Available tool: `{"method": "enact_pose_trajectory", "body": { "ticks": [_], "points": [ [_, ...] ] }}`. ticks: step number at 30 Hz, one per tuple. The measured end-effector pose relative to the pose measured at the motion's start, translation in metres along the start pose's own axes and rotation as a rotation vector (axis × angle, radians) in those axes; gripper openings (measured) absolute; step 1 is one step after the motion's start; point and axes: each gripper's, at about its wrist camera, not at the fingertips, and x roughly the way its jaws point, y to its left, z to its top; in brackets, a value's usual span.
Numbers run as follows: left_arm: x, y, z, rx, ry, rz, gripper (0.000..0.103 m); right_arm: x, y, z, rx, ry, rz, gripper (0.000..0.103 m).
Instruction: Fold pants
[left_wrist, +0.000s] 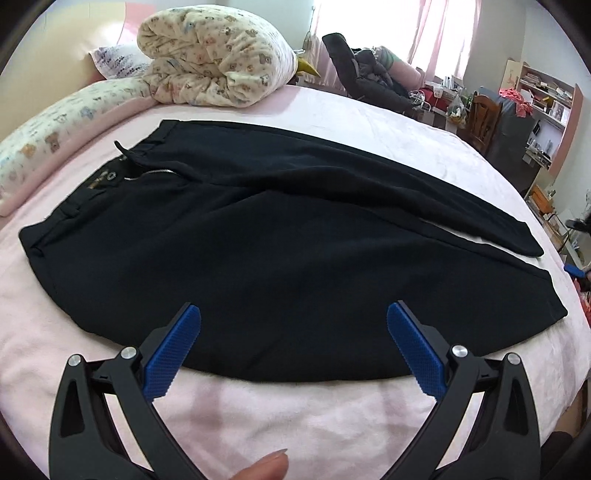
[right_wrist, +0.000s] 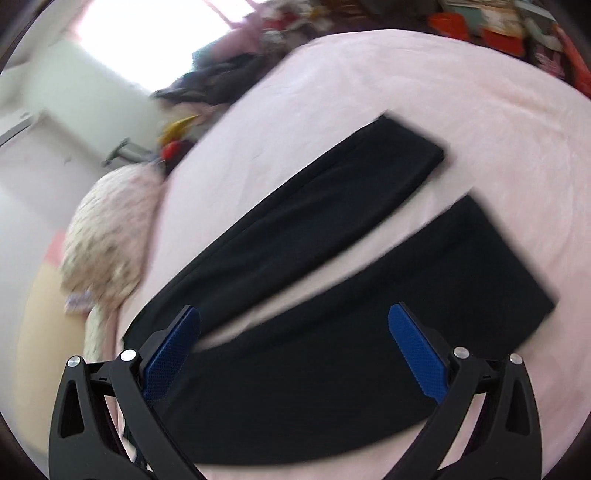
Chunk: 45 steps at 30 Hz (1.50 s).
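From the left wrist, the black pants (left_wrist: 288, 251) lie flat on the pink bed (left_wrist: 258, 417), waistband and zipper (left_wrist: 155, 173) toward the rolled quilt (left_wrist: 218, 55), legs running right. The left gripper (left_wrist: 293, 332) hovers over the near edge, jaws wide apart and empty. A shallow pinch here would likely catch only the top layer, so the fold drags crooked.

From the right wrist, blurred, the right gripper (right_wrist: 294, 332) hangs over the near leg (right_wrist: 369, 332), jaws apart, nothing held. The far leg (right_wrist: 314, 206) lies splayed away; folding unaligned could leave the cuffs mismatched.
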Motion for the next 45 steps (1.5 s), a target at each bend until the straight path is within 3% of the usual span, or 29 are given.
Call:
{"method": "enact_pose_trajectory", "body": {
  "ticks": [3,8,15,19,23,27,29,30,32,33,35,39,45],
  "points": [
    [0.004,0.001,0.000,-0.002,-0.018,-0.008,0.101,0.012,-0.017,0.047,0.083,-0.037,-0.031,0.102],
    [0.012,0.005,0.001,-0.013,-0.023,0.001,0.101,0.040,-0.026,0.094,0.094,-0.099,-0.096,0.102],
    [0.021,0.012,-0.001,-0.024,-0.059,-0.040,0.101,0.089,-0.038,0.151,0.001,-0.106,-0.189,0.076],
    [0.022,0.013,-0.002,-0.031,-0.102,-0.075,0.101,0.112,-0.046,0.174,-0.034,-0.128,-0.218,0.072],
    [0.026,0.008,-0.001,-0.010,-0.109,-0.089,0.101,0.127,-0.058,0.182,-0.045,-0.120,-0.278,0.072],
    [0.031,0.004,-0.001,0.017,-0.084,-0.079,0.101,0.141,-0.060,0.177,-0.060,-0.087,-0.220,0.064],
    [0.035,0.006,-0.002,0.004,-0.061,-0.075,0.101,0.153,-0.057,0.170,-0.114,-0.043,-0.259,0.061],
    [0.036,0.008,-0.001,-0.006,-0.056,-0.077,0.101,0.156,-0.054,0.166,-0.148,-0.044,-0.291,0.057],
    [0.037,0.010,-0.002,-0.018,-0.053,-0.075,0.101,0.153,-0.052,0.160,-0.181,-0.086,-0.329,0.033],
    [0.037,0.011,-0.001,-0.019,-0.053,-0.076,0.101,0.148,-0.055,0.159,-0.167,-0.105,-0.303,0.015],
    [0.038,0.010,-0.002,-0.016,-0.048,-0.073,0.101,0.137,-0.060,0.158,-0.147,-0.136,-0.236,0.014],
    [0.039,0.011,-0.002,-0.019,-0.043,-0.073,0.101,0.122,-0.058,0.149,-0.208,-0.165,-0.200,0.011],
    [0.036,0.013,-0.003,-0.031,-0.055,-0.068,0.101,0.068,-0.043,0.130,-0.260,-0.303,0.020,0.009]
  ]
}}
